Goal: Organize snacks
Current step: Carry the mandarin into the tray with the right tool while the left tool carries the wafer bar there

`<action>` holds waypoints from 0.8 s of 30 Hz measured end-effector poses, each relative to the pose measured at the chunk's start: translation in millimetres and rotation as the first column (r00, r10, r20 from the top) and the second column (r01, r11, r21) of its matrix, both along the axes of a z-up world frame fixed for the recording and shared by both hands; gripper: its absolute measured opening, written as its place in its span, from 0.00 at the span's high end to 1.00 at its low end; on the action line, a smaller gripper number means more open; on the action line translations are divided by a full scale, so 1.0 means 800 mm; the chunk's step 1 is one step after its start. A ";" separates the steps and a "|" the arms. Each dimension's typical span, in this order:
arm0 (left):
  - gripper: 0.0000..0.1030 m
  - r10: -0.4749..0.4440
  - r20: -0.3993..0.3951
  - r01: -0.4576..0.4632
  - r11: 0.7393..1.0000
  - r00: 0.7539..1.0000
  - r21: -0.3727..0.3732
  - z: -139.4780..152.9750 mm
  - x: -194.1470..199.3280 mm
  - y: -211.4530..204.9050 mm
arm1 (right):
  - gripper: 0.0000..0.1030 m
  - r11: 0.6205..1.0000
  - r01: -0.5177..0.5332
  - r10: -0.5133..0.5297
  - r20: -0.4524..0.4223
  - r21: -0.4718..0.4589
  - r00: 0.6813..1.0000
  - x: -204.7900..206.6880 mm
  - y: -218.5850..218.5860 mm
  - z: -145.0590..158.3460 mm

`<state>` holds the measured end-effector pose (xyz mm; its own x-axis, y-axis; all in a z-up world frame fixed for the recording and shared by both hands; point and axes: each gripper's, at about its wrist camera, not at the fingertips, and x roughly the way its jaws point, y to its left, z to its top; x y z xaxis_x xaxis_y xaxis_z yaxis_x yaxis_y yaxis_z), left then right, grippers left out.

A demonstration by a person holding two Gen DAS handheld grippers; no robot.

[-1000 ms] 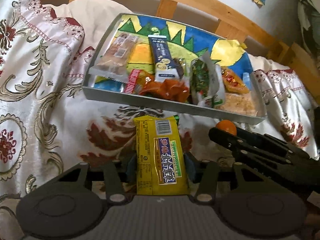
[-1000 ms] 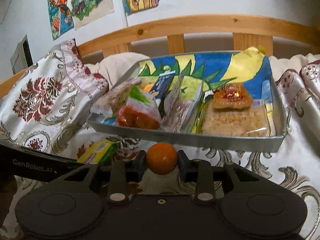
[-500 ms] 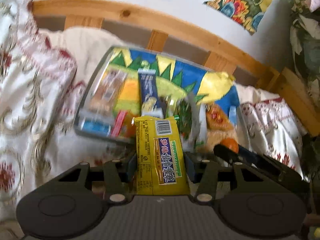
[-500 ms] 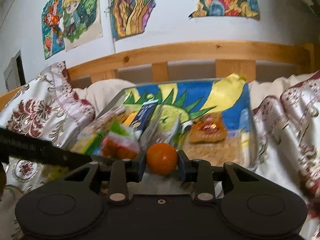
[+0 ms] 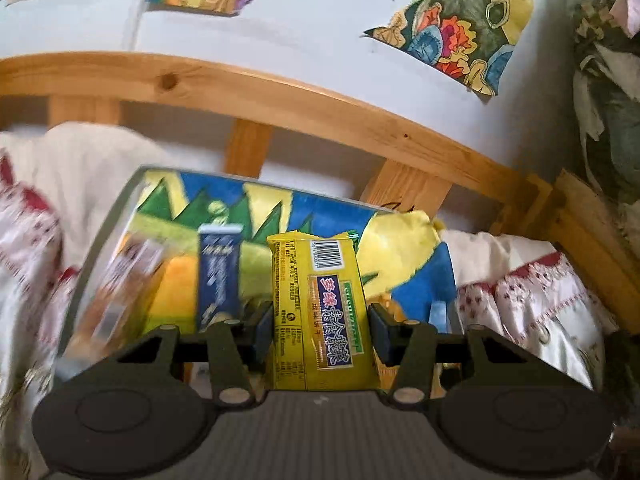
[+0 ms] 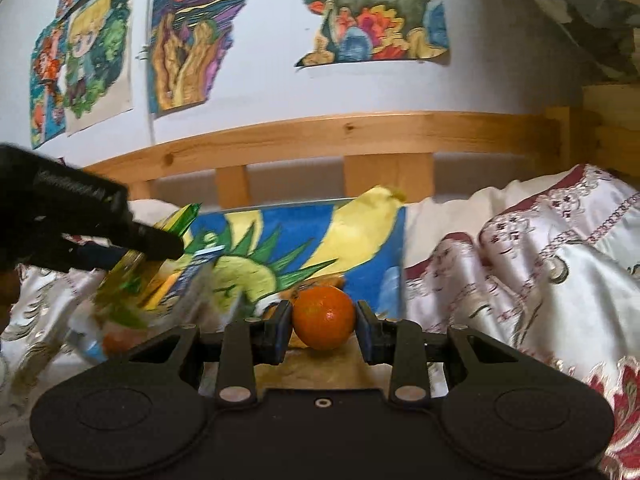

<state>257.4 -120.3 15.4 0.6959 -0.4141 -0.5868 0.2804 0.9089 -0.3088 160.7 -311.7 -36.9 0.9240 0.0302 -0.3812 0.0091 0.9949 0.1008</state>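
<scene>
My left gripper (image 5: 320,328) is shut on a yellow snack packet (image 5: 318,308) with a barcode at its top, held upright over the grey tray (image 5: 100,240). The tray has a blue, yellow and green painted lining and holds a dark blue bar (image 5: 218,272) and a blurred brown packet (image 5: 120,288). My right gripper (image 6: 323,326) is shut on a small orange (image 6: 324,316), hovering at the tray's (image 6: 304,202) near right part. The left gripper (image 6: 80,224) enters the right wrist view from the left, above the blurred snacks (image 6: 132,292).
The tray lies on a bed with a white and red embroidered cover (image 6: 540,280). A wooden headboard rail (image 5: 280,96) runs behind it, and colourful drawings (image 6: 192,32) hang on the white wall. A cream pillow (image 5: 88,152) sits behind the tray's left end.
Both grippers have moved forward and up, from in front of the tray to over it, still holding the packet and the orange. The views now tilt up toward the wall.
</scene>
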 end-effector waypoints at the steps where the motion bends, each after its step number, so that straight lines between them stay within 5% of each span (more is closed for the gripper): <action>1: 0.47 0.004 0.000 -0.004 1.000 1.000 0.005 -0.001 0.008 -0.006 | 0.65 1.000 0.005 -0.005 0.001 -0.003 1.000 0.004 -0.003 -0.001; 17: 0.54 -0.025 -0.010 0.026 0.993 1.000 0.113 -0.054 0.052 -0.065 | 0.65 0.999 0.018 -0.018 -0.008 -0.030 1.000 0.063 -0.022 -0.026; 24: 0.48 -0.020 -0.001 0.020 0.994 1.000 0.107 -0.052 0.048 -0.061 | 0.53 0.998 0.022 -0.022 -0.004 -0.051 1.000 0.065 -0.017 -0.028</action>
<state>295.9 -169.1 -26.1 0.6879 -0.3628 -0.6286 0.2993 0.9308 -0.2097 212.6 -325.1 -59.4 0.9227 -0.0094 -0.3855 0.0311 0.9983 0.0500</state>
